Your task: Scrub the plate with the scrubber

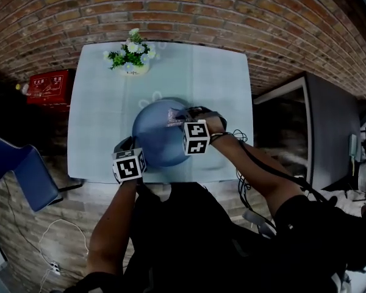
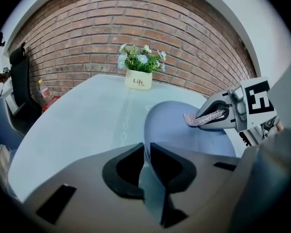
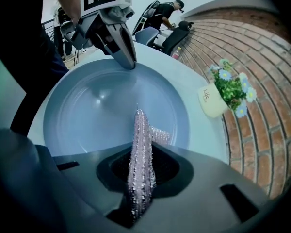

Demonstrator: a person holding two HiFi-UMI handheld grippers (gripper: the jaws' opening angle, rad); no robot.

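A blue plate lies on the pale table, near its front edge. My left gripper is shut on the plate's near-left rim and holds it. My right gripper is shut on a glittery pink scrubber, a folded cloth that sticks out past the jaws. The scrubber hangs over the plate's right inner side, close to its surface; whether it touches I cannot tell.
A cream pot of flowers stands at the table's far edge against a brick wall. A blue chair is on the left, a red box beside the table, a dark cabinet on the right.
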